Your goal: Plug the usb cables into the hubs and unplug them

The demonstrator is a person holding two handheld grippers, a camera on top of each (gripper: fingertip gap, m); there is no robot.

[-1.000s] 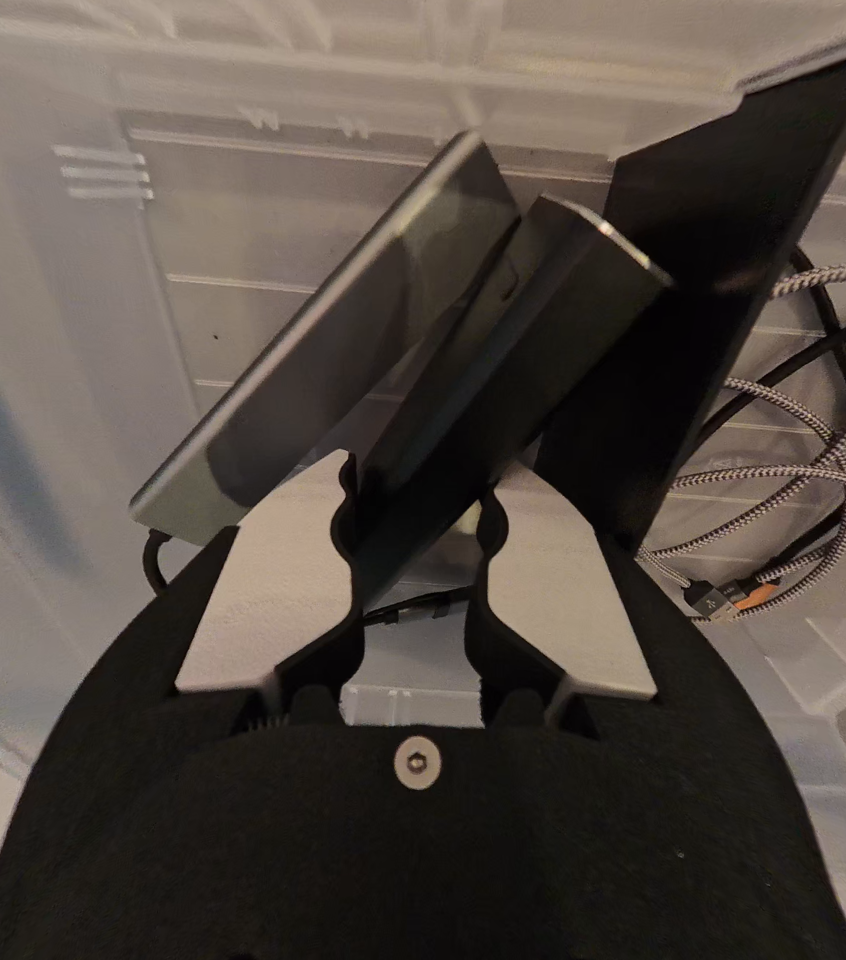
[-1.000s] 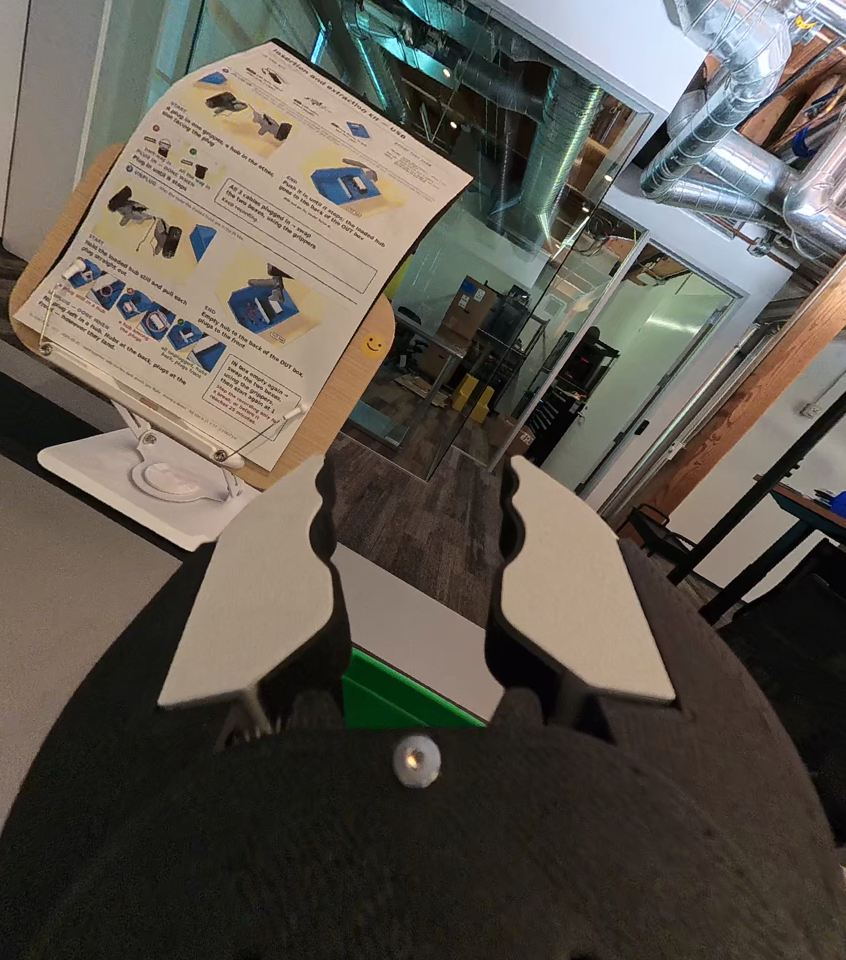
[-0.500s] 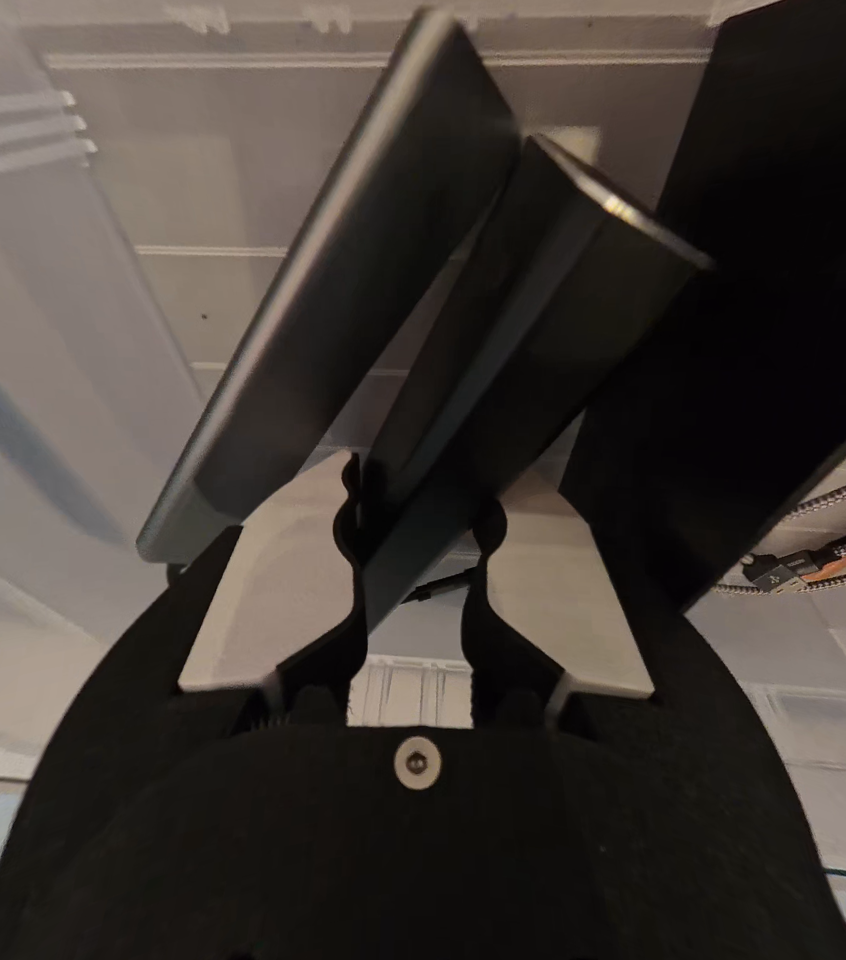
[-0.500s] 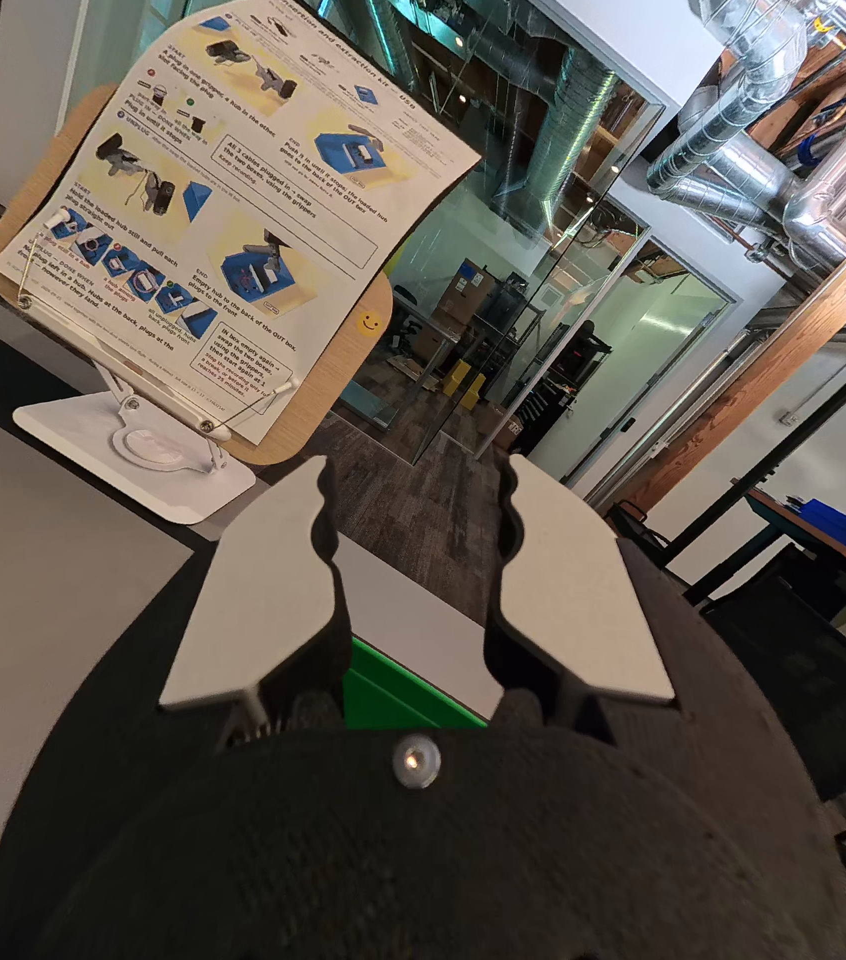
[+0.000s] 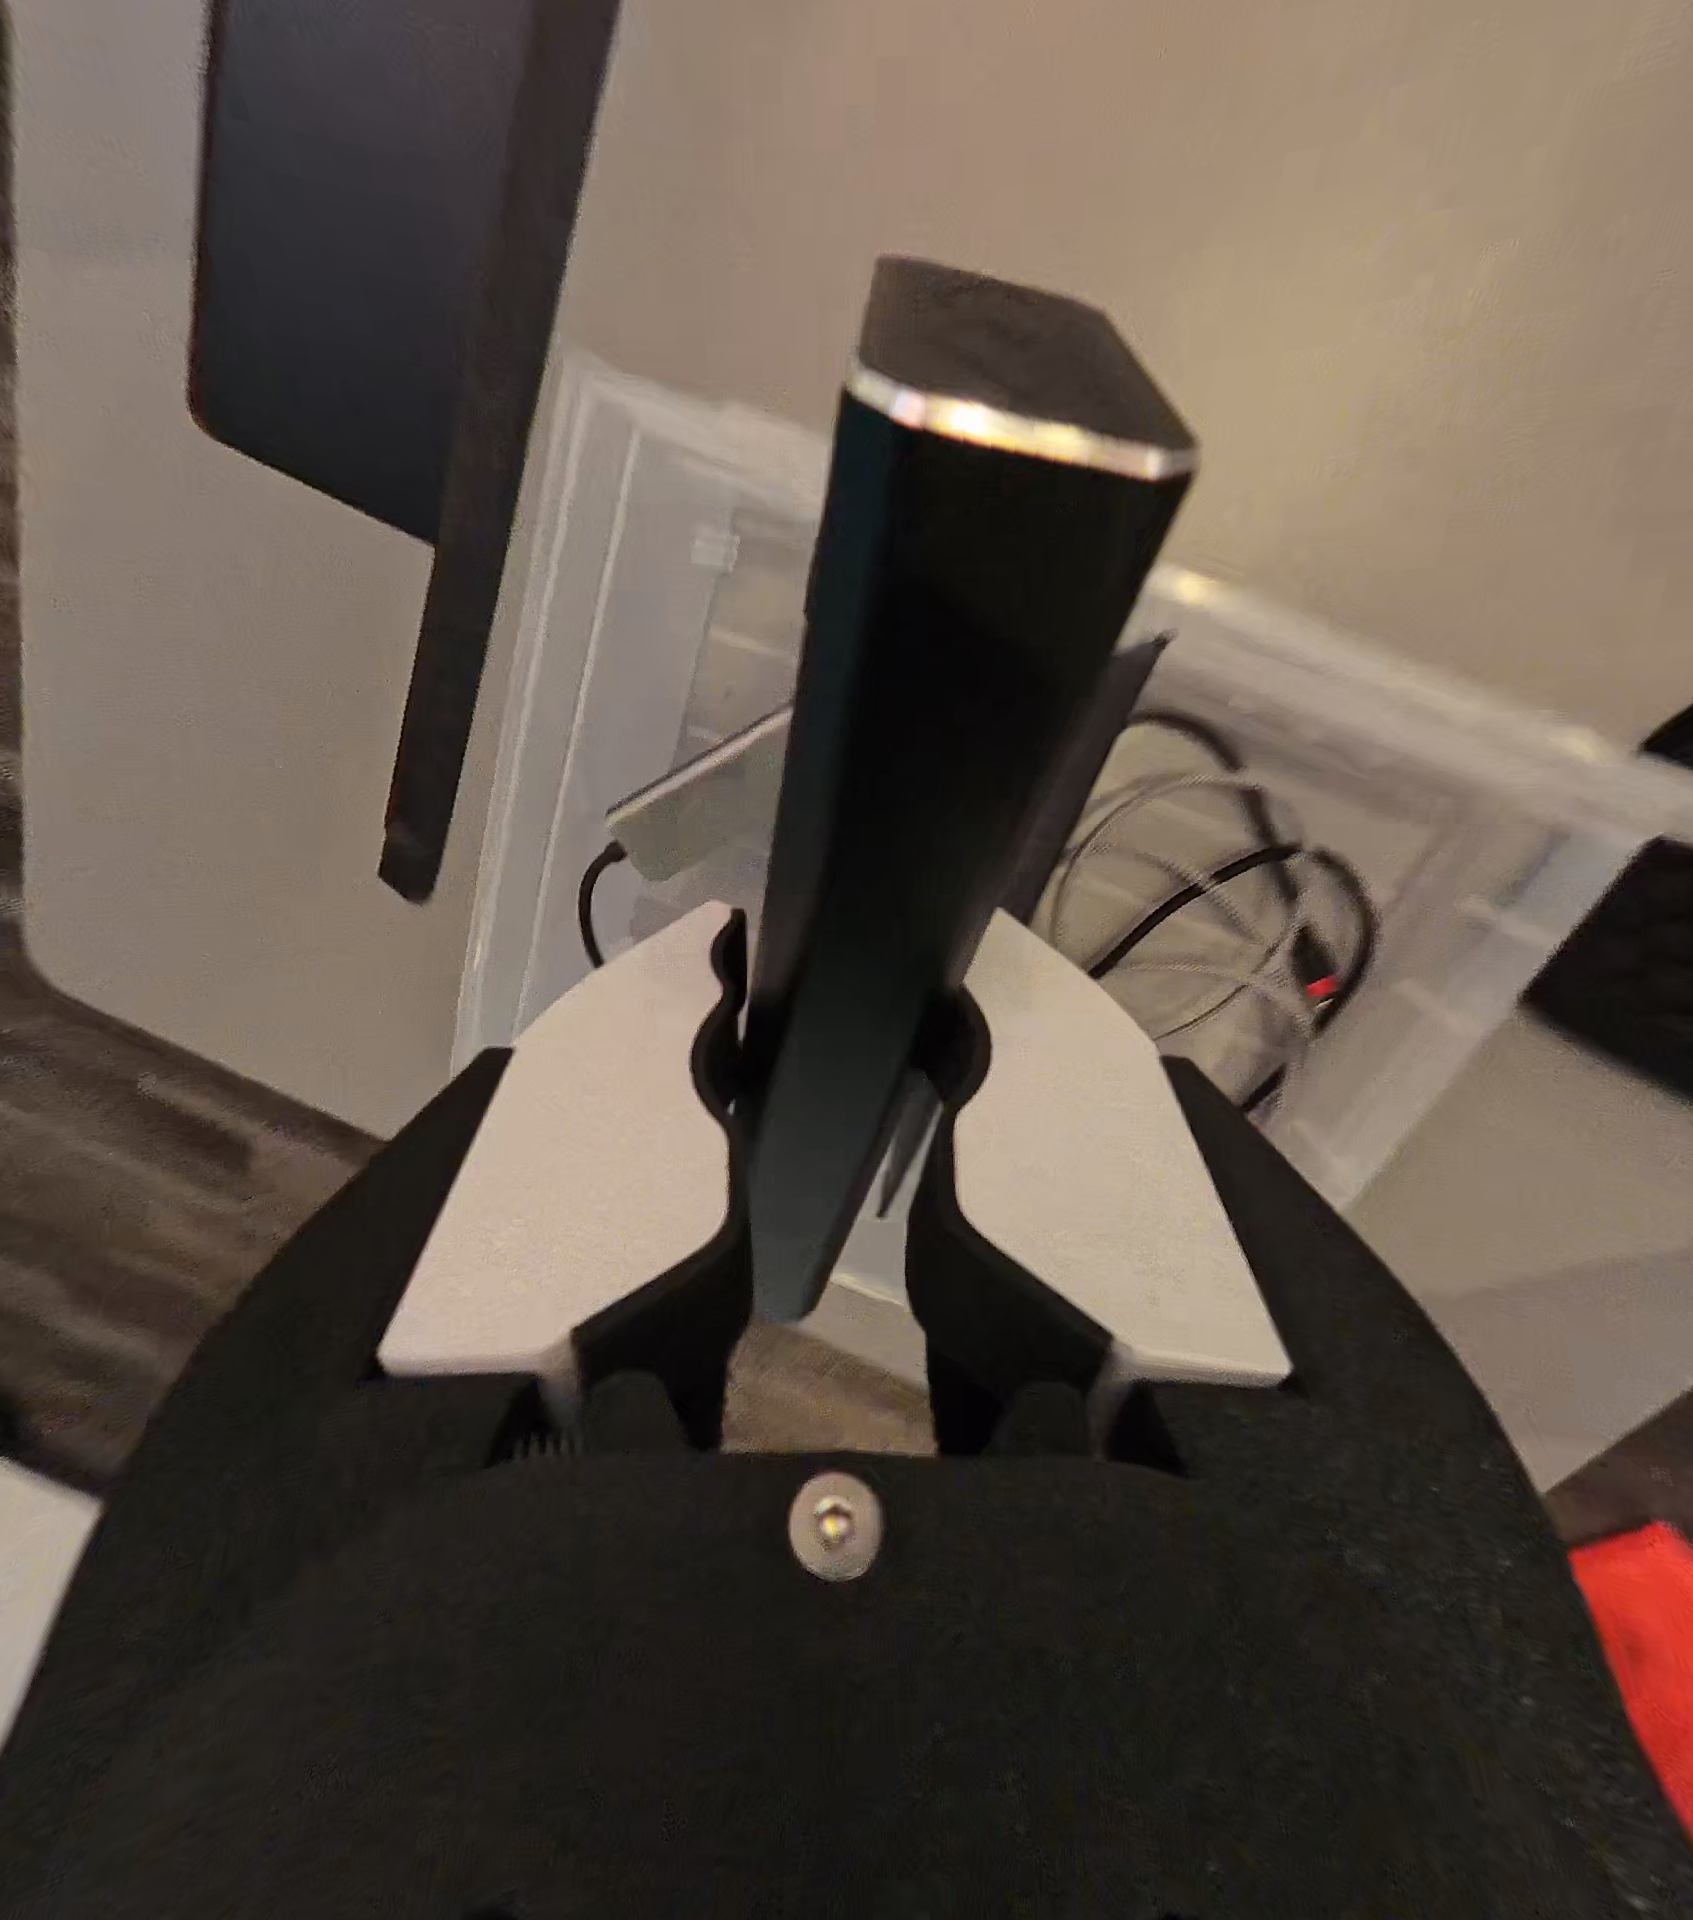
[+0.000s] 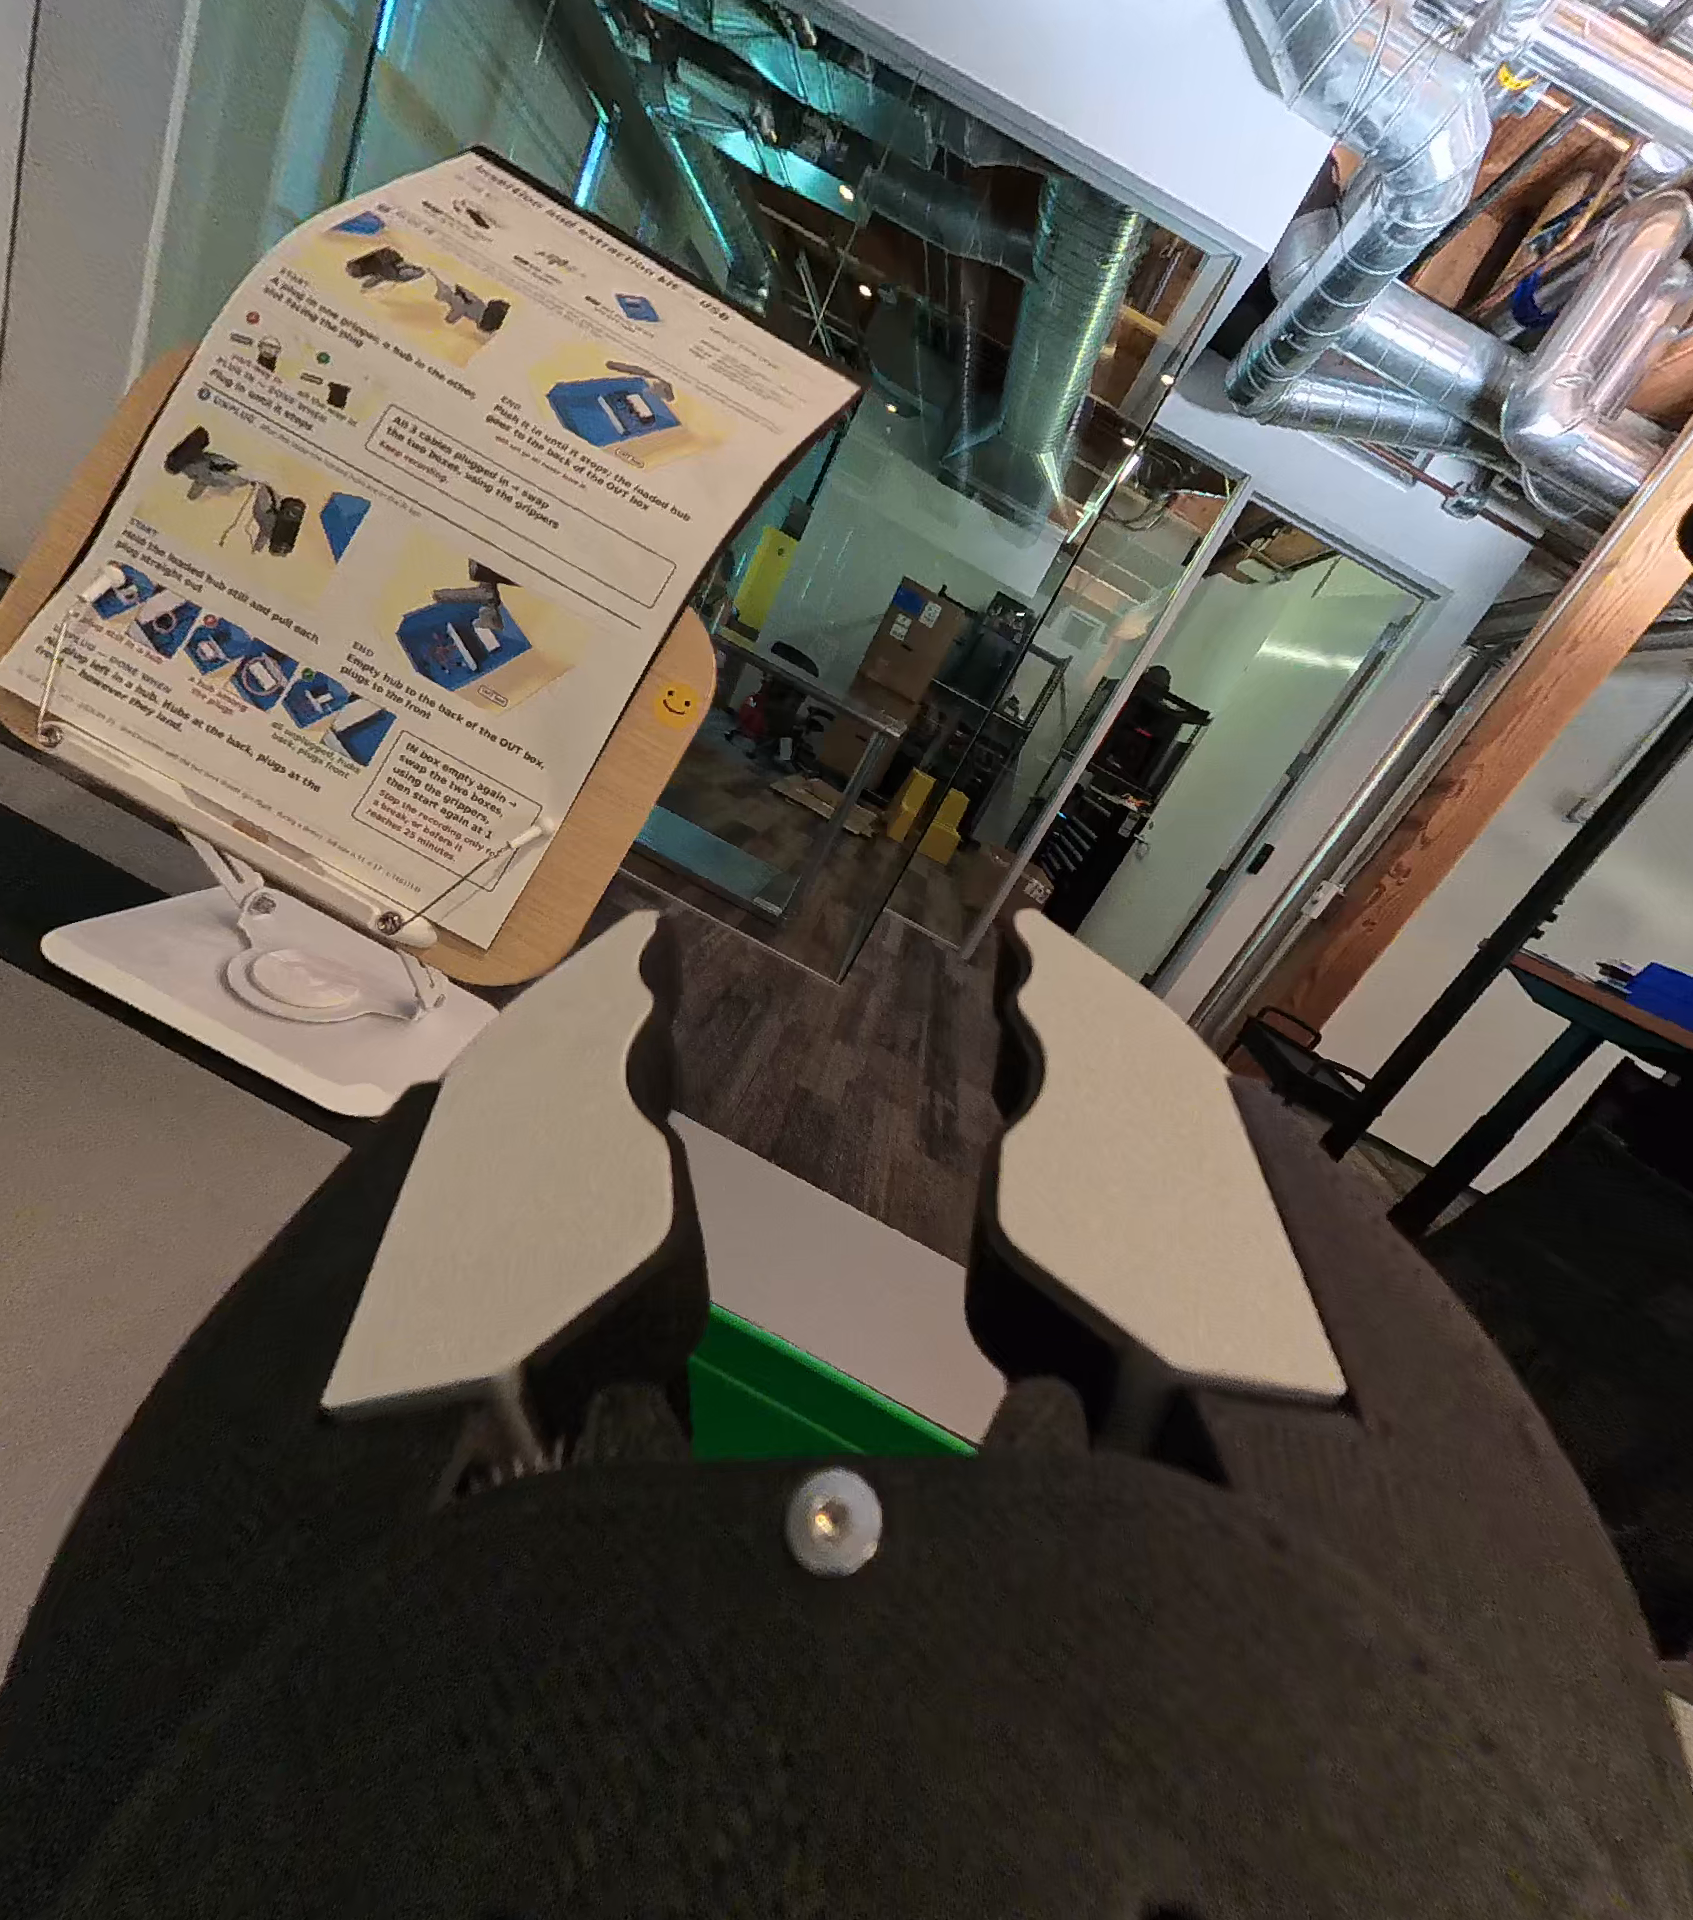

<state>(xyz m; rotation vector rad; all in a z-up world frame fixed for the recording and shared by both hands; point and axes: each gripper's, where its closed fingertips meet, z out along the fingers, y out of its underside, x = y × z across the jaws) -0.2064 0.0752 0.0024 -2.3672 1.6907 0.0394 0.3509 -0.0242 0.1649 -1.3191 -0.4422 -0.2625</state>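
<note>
Left wrist view is showing the left gripper (image 5: 842, 1023) pinching a dark hub (image 5: 935, 790) by its lower end, now lifted clear of the clear plastic bin (image 5: 1424, 883), where a second earlier it was sitting among the other hubs down inside. Cables (image 5: 1226, 914) are lying coiled in the bin behind it. Right gripper (image 6: 829, 1023) is hanging empty with its fingers spread, facing an instruction sheet (image 6: 468, 540), so fetching a cable is probably coming next.

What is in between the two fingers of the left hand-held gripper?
In the left wrist view, a dark USB hub is clamped upright between the fingers of the left hand-held gripper. Nothing else sits there.
</note>
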